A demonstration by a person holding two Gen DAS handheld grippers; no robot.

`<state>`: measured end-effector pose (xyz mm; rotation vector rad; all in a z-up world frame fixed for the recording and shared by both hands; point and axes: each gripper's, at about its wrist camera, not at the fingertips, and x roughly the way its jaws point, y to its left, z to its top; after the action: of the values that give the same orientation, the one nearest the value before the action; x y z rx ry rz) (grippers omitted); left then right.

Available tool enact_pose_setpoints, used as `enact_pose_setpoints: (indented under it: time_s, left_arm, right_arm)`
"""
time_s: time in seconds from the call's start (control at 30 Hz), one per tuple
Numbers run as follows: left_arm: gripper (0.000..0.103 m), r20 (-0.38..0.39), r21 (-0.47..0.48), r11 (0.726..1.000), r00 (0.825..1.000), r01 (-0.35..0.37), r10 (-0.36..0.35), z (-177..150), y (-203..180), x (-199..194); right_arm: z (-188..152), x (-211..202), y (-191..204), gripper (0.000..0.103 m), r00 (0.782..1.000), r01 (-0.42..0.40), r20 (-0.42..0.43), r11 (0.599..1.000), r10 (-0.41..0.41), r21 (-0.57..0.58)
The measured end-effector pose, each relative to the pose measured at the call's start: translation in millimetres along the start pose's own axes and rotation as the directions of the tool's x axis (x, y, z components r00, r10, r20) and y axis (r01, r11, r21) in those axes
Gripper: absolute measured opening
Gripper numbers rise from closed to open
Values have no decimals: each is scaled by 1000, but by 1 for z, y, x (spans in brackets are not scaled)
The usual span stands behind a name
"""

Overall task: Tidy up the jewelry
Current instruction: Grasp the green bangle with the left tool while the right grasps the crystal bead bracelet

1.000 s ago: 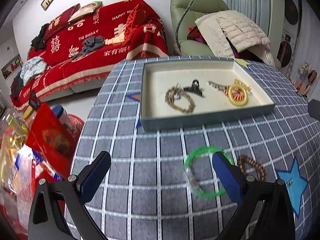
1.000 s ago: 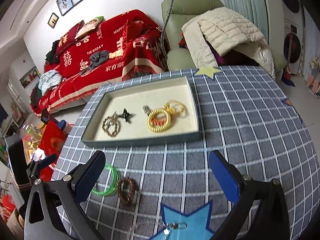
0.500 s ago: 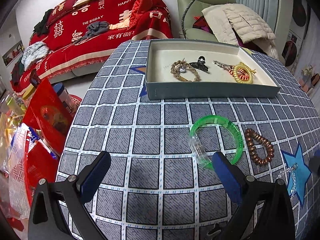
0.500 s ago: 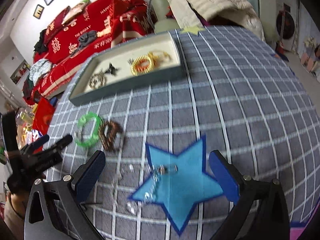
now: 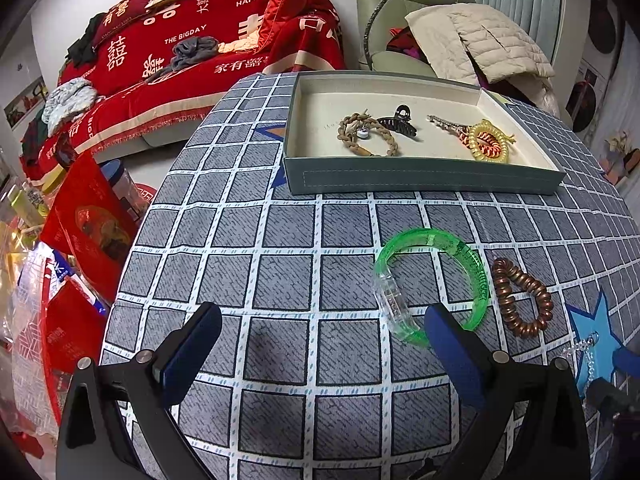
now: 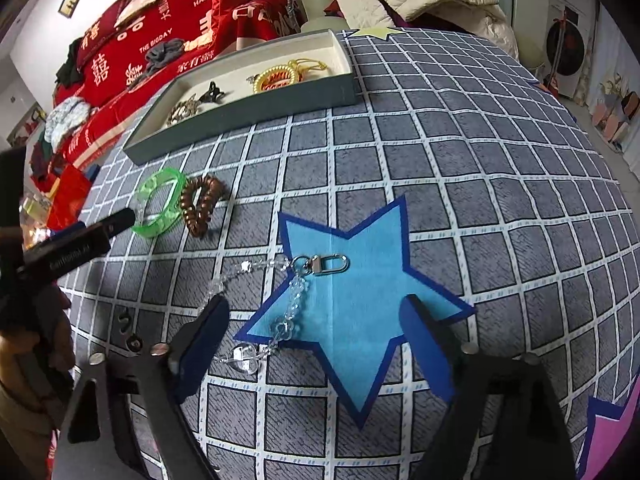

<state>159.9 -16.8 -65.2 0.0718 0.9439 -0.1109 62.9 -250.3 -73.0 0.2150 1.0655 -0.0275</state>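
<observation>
A clear crystal bead chain with a silver clasp lies across the left edge of a blue star patch. My right gripper hangs just over it, jaws closing, with the chain between them near the left finger; the pads do not touch it. A green bangle and a brown spiral hair tie lie on the checked cloth. My left gripper is open and holds nothing; its right finger covers the bangle's near edge. The grey tray holds a braided tie, a black claw clip and a yellow coil.
The table's left edge drops to red bags and bottles on the floor. A red-covered sofa and a green armchair with a cream jacket stand behind the table. A pink star patch lies at the near right.
My right gripper has dropped toward the blue star and the crystal chain, and its jaws have narrowed. The left gripper tipped down a little early on, then stayed still.
</observation>
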Motion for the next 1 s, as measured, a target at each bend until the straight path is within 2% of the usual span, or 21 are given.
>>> enact_pose_setpoints:
  time_s: [0.33, 0.47, 0.57, 0.73, 0.83, 0.9, 0.93, 0.97, 1.0]
  left_arm:
    - [103, -22, -16, 1000, 1000, 11, -11, 6, -7, 9]
    - [99, -55, 2, 1000, 998, 12, -12, 6, -13, 18]
    - [99, -47, 7, 1000, 999, 14, -13, 6, -16, 18]
    - [83, -42, 42, 998, 999, 36, -35, 6, -23, 15]
    - [75, -38, 69, 996, 998, 49, -46, 6, -28, 13]
    - [74, -36, 71, 996, 998, 49, -47, 6, -28, 12]
    - [68, -40, 67, 996, 997, 64, -61, 6, -27, 12]
    - [64, -44, 61, 994, 996, 86, -83, 6, -27, 12]
    - [54, -43, 69, 994, 996, 82, -80, 6, -28, 11]
  right_arm:
    - [-10, 6, 21, 80, 992, 121, 32, 983, -118, -139]
    - [-12, 3, 22, 74, 993, 114, 38, 982, -110, -148]
    - [-11, 1, 23, 65, 994, 107, 38, 982, -102, -157]
    - [-10, 2, 27, 55, 995, 96, 36, 980, -91, -176]
    - [-10, 1, 30, 45, 996, 86, 34, 978, -81, -191]
    - [-10, 2, 31, 33, 997, 80, 33, 978, -75, -192]
    - [-10, 1, 31, 29, 997, 76, 33, 979, -71, -189]
    - [-10, 1, 32, 20, 997, 74, 33, 980, -69, -186]
    - [-10, 1, 31, 14, 997, 71, 32, 981, -66, -183]
